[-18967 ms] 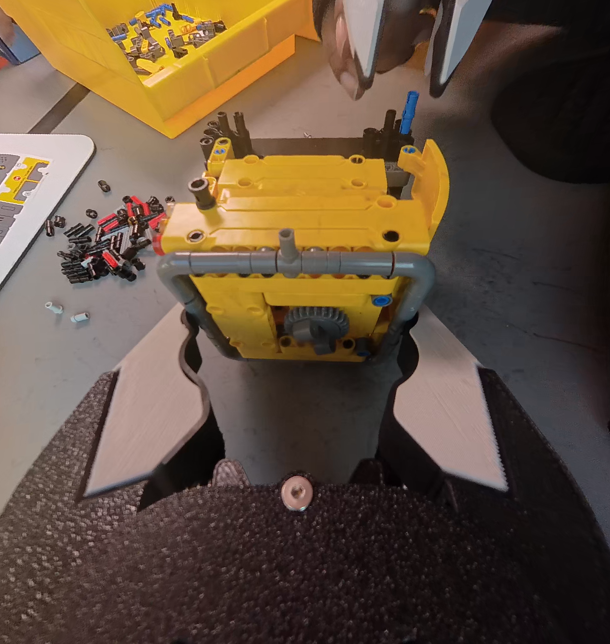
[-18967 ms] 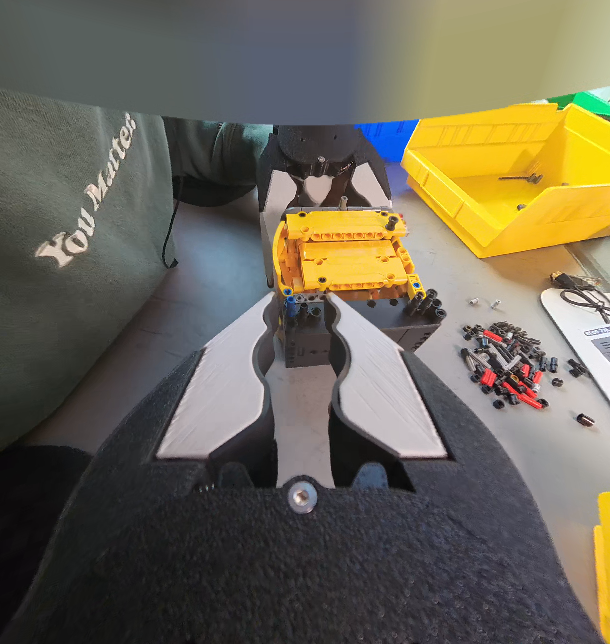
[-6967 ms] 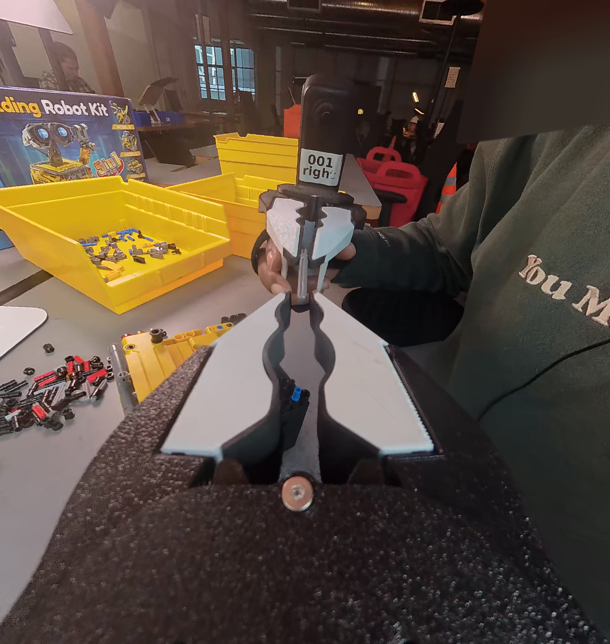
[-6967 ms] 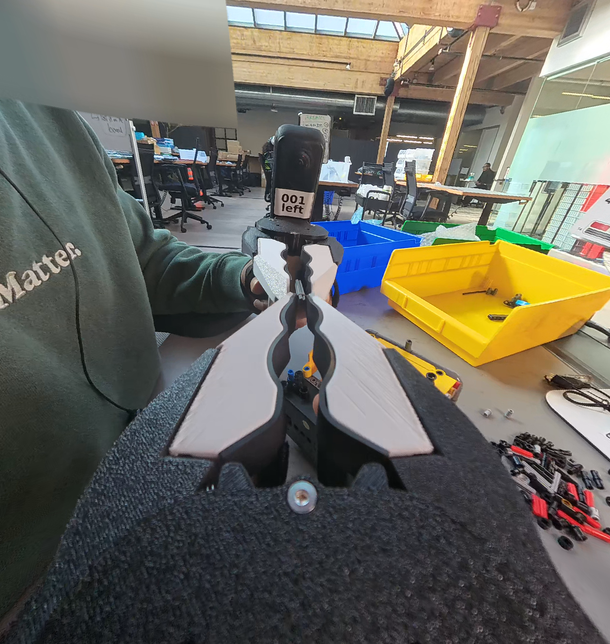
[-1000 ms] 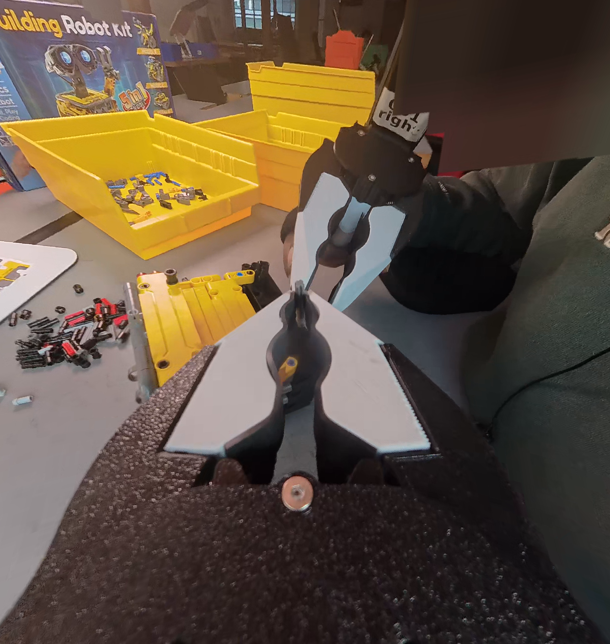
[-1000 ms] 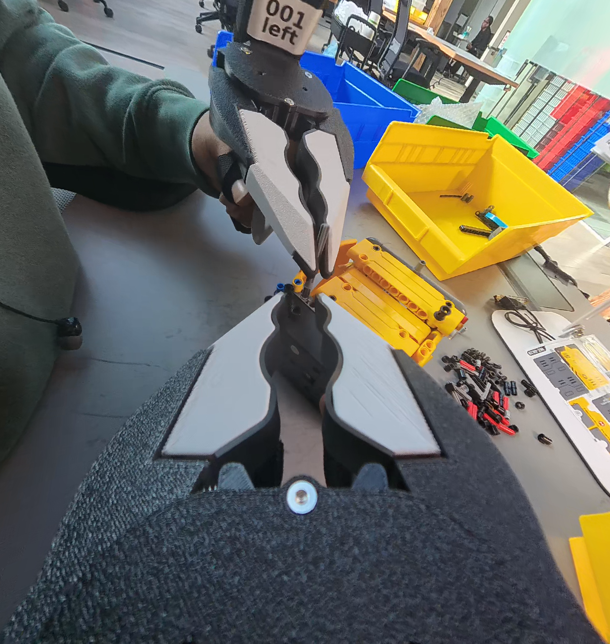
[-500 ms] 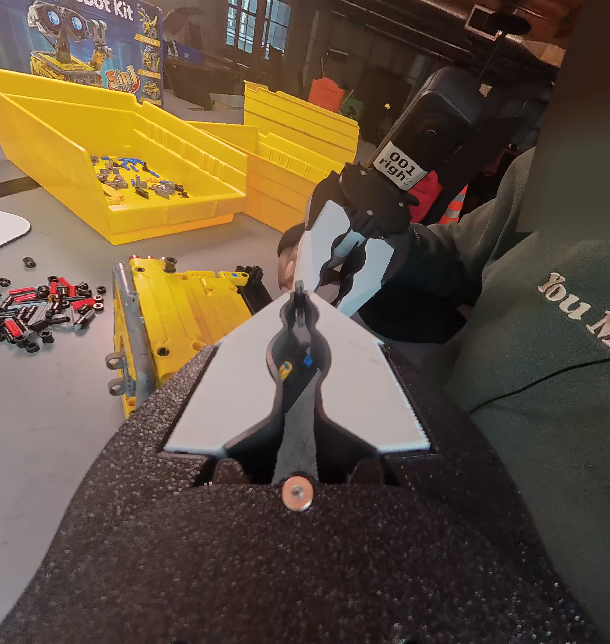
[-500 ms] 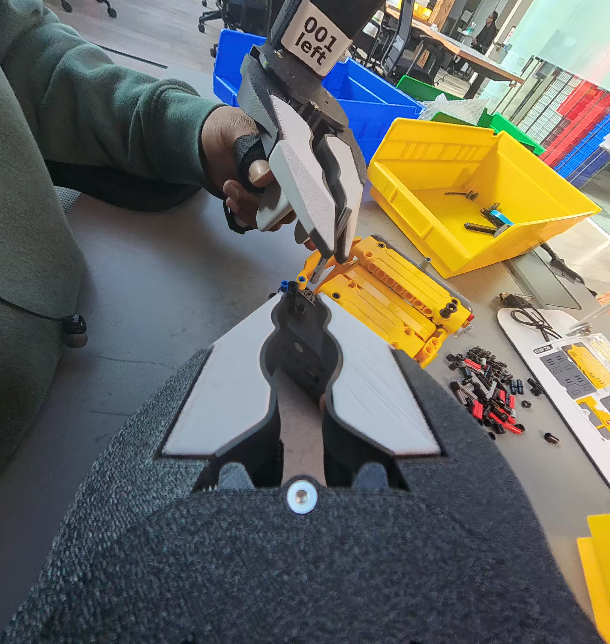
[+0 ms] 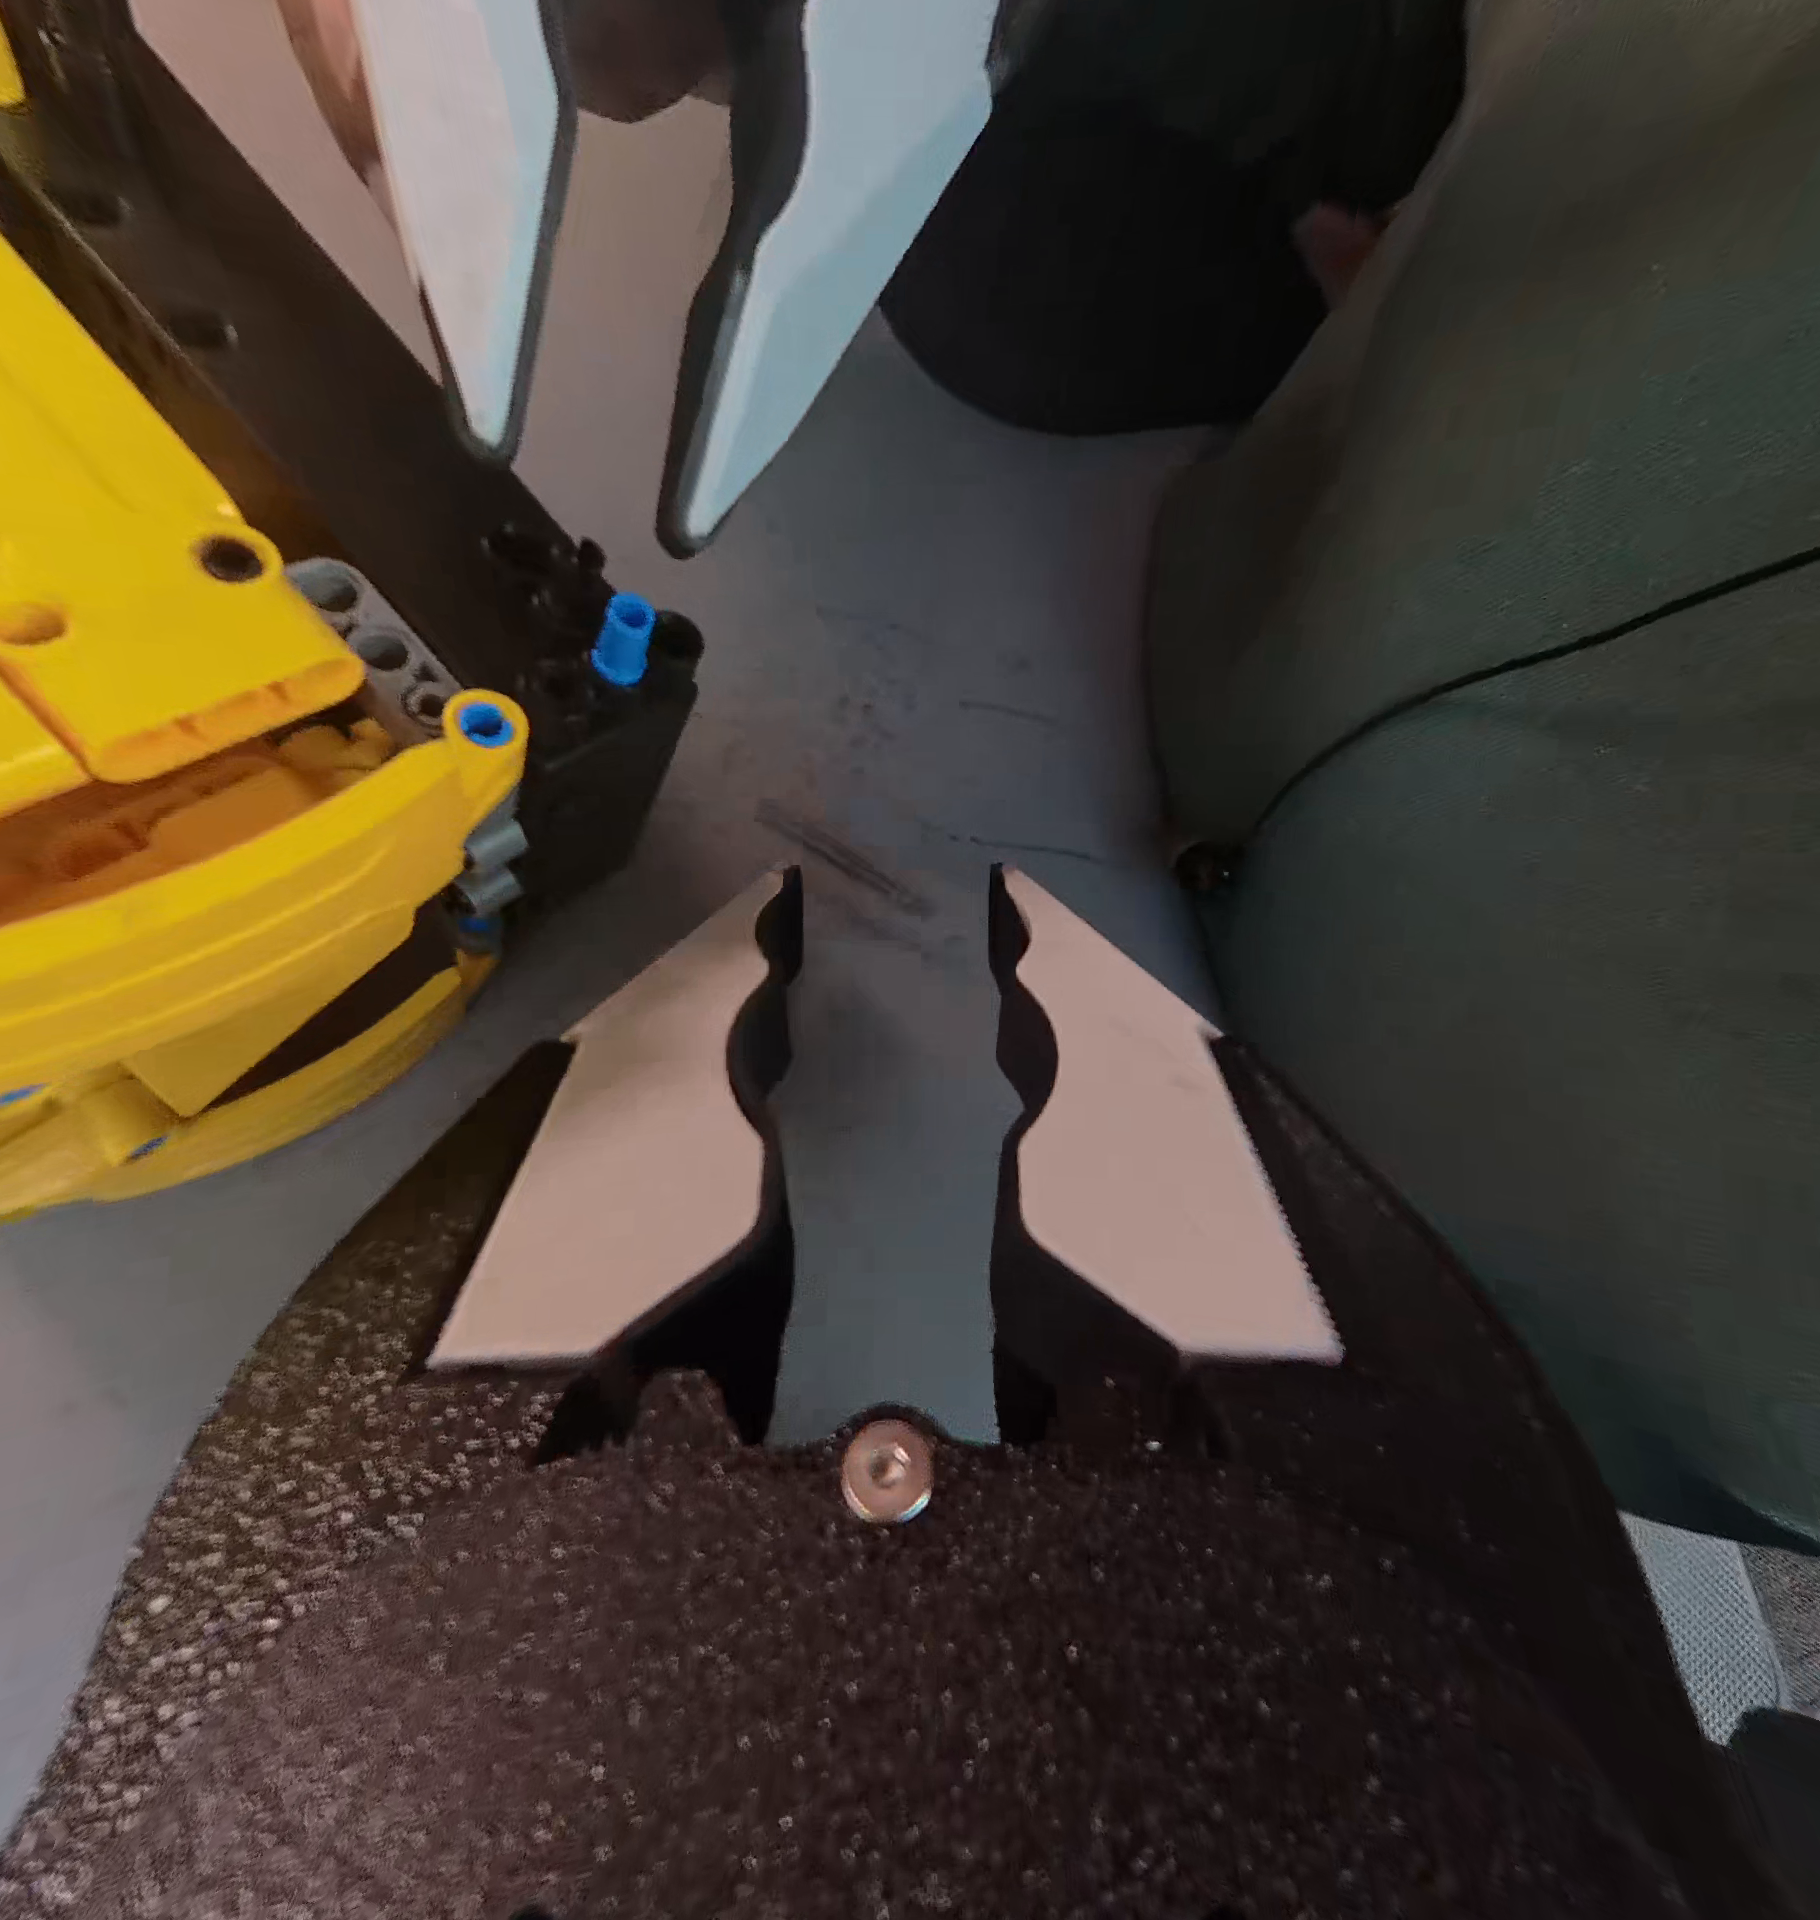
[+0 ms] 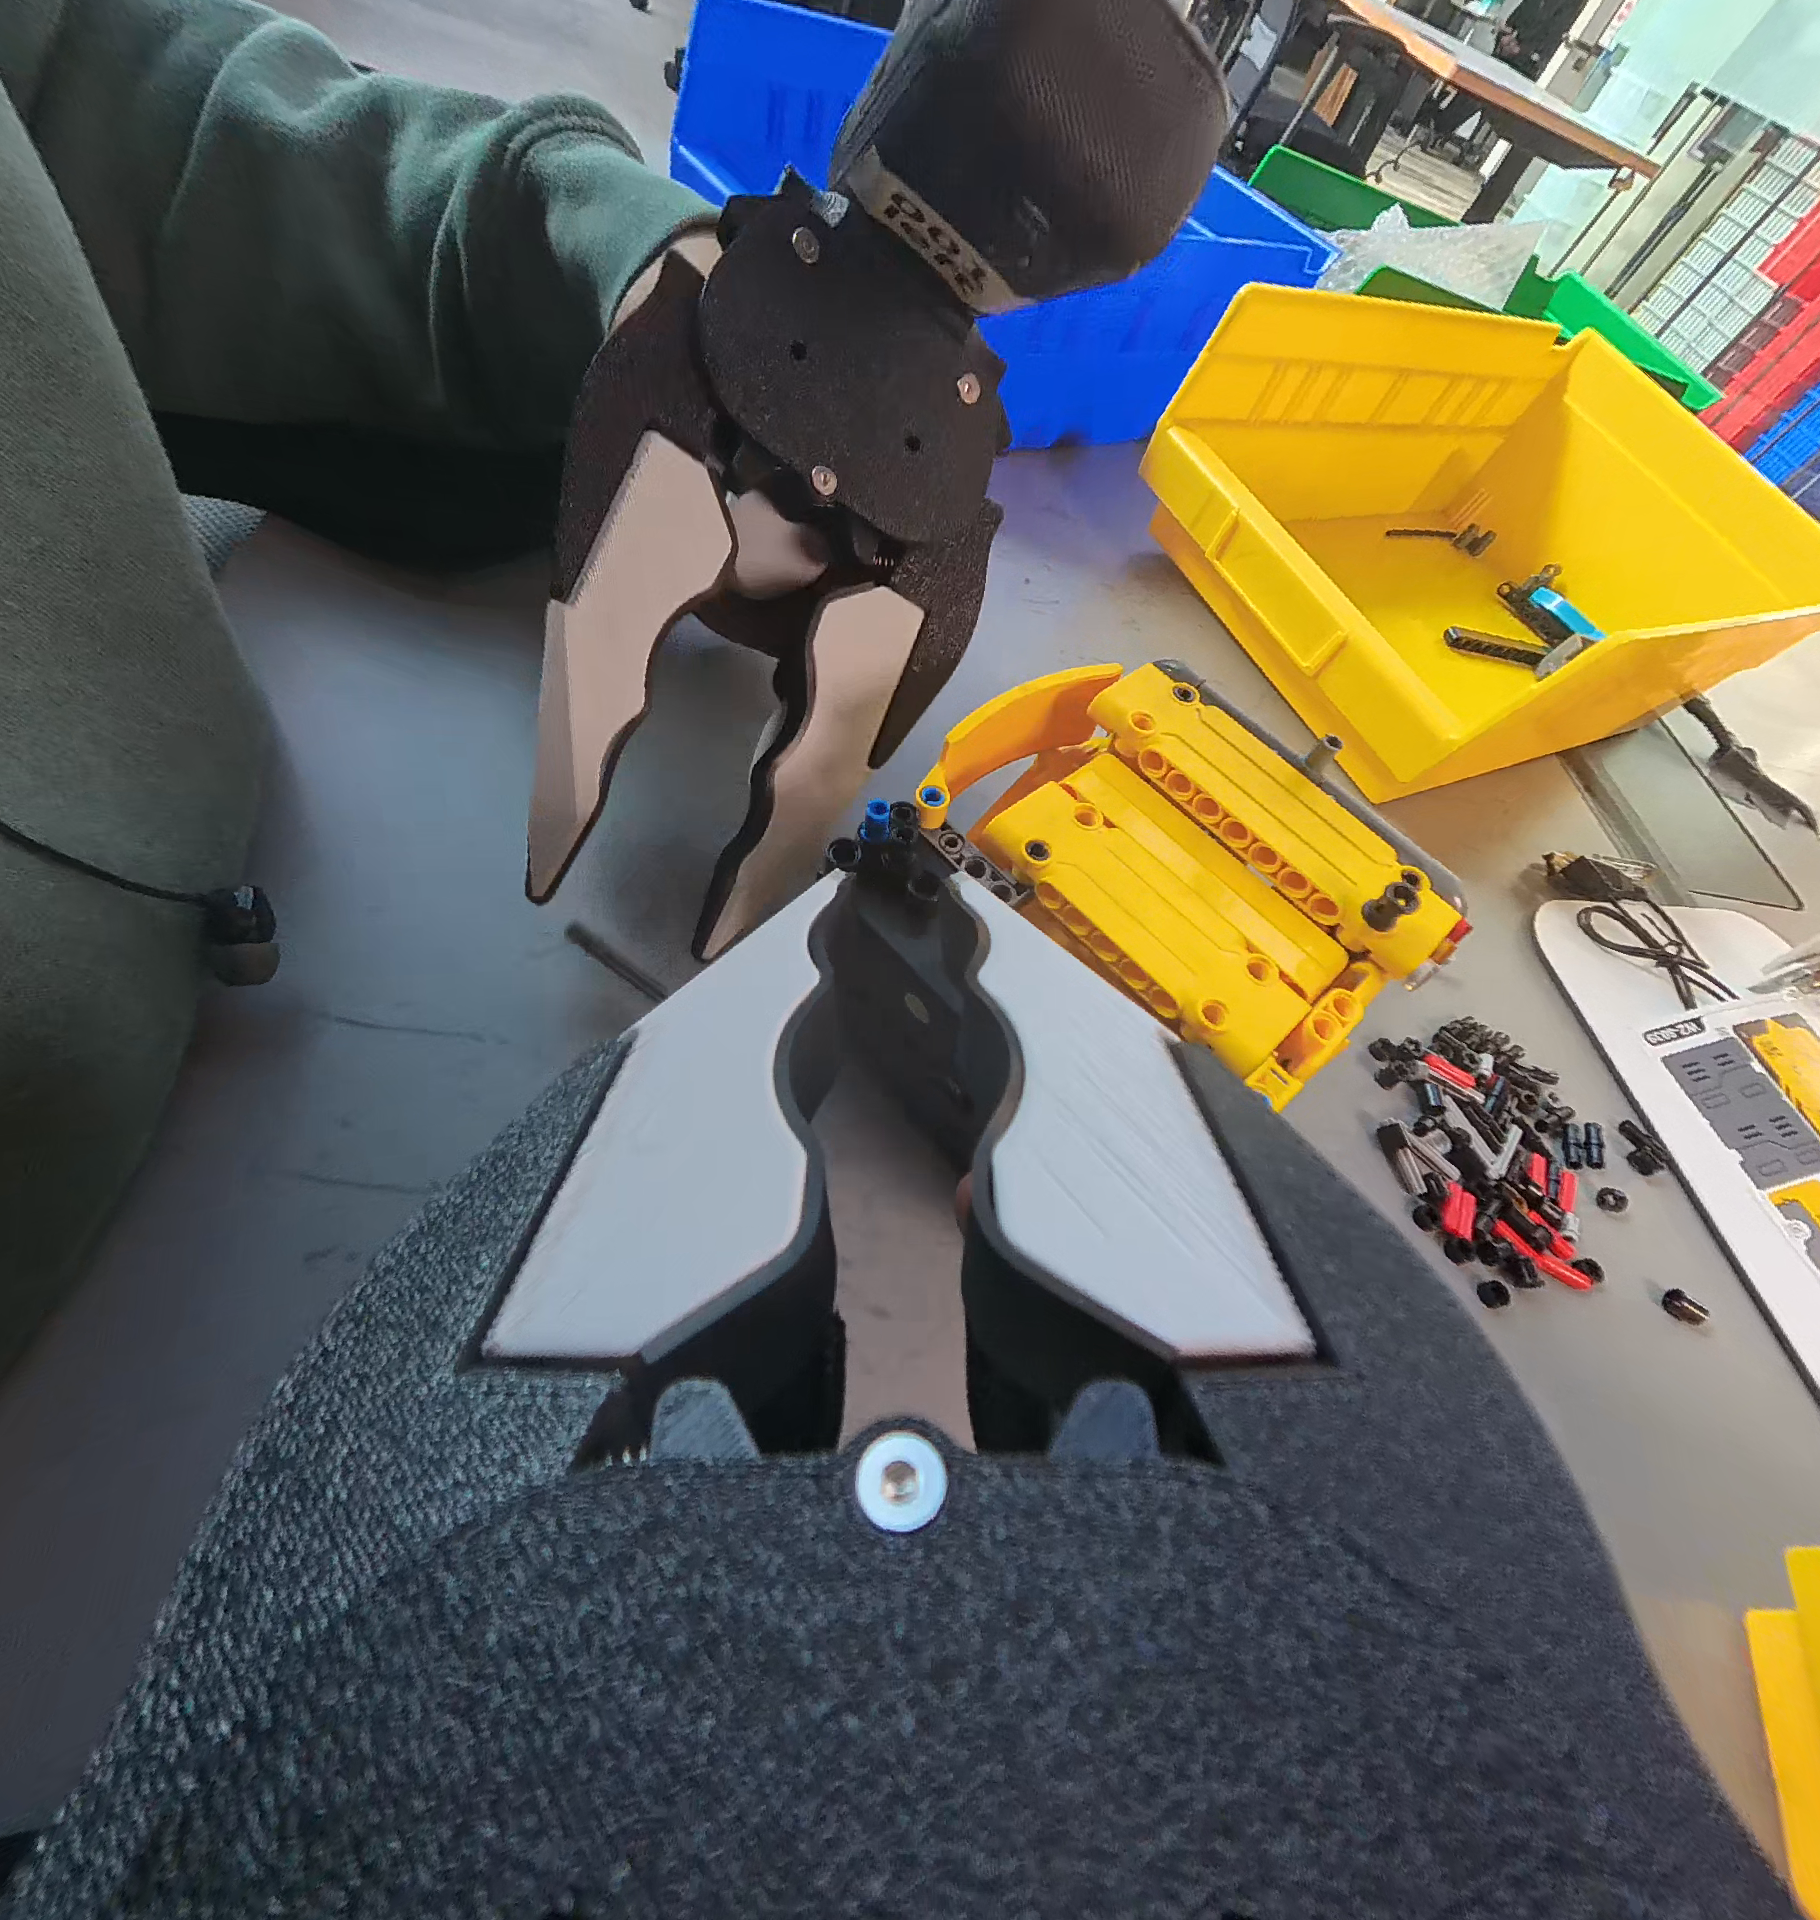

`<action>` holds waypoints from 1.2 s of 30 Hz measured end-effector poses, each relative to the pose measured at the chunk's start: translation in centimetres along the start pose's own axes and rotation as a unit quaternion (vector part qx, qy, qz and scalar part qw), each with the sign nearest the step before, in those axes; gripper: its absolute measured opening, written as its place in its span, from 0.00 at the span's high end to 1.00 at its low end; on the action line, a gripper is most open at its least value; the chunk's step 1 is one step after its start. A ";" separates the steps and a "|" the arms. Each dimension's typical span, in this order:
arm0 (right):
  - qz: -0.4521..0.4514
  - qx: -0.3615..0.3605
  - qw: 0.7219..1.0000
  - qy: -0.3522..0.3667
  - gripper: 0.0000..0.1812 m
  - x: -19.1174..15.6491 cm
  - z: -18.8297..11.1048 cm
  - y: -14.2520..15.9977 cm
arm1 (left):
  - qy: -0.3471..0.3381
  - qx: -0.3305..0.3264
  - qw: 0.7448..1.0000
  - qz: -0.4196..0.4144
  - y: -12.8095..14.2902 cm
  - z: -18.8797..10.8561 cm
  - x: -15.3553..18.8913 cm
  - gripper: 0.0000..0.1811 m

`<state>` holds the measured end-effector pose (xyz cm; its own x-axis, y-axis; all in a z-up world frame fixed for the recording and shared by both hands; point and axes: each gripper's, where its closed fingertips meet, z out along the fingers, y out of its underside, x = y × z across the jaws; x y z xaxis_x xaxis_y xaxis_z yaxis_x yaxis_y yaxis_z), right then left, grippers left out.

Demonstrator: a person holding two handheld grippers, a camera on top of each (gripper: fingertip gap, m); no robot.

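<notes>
The left gripper [image 9: 893, 883] hangs tips-down over the grey table [image 9: 885, 665] with its jaws parted and nothing between them, only bare, scuffed tabletop showing in the gap. Just beside its tips a thin dark rod [image 10: 615, 961] lies loose on the table. The right gripper [image 10: 890, 894] has its jaws partly apart, reaching to either side of the black block [image 10: 911, 997] at the near end of the yellow brick model [image 10: 1197, 883]; whether the pads actually press the block I cannot tell. A blue pin [image 9: 622, 625] stands upright among black pins on that block's corner. The model lies on the table, close to the left gripper but not touching it. Beyond it sits a yellow bin [image 10: 1405, 436] holding a few parts, with a heap of small black and red pins [image 10: 1488, 1164] and an instruction sheet [image 10: 1758, 1101] to the right. A green sleeve [image 10: 345, 260] reaches to the left gripper.
</notes>
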<state>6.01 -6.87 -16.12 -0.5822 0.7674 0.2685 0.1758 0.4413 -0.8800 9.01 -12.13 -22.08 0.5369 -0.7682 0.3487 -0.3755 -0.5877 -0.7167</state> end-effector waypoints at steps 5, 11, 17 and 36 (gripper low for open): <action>-0.030 -0.036 0.999 -0.021 0.92 -0.3 0.2 0.1 | -0.070 0.093 0.992 0.046 -2.7 -5.6 -0.6 0.85; -0.143 -0.139 0.975 -0.096 0.92 0.8 0.1 -0.4 | -0.263 0.175 0.940 0.128 -6.4 -11.3 -4.7 0.71; -0.218 -0.219 0.930 -0.197 0.93 -0.2 1.2 0.0 | -0.216 0.089 0.968 0.089 -4.2 -9.1 -8.6 0.42; -0.156 -0.160 0.943 -0.247 0.98 -1.6 1.6 -0.1 | -0.127 0.128 0.982 0.060 -3.1 -5.0 -8.5 0.44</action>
<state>5.69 -8.84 -17.08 -0.9302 0.3020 0.2088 0.1202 0.7879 -0.6039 1.80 -5.03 -19.81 0.6847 -0.7199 0.1140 -0.2617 -0.3889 -0.8833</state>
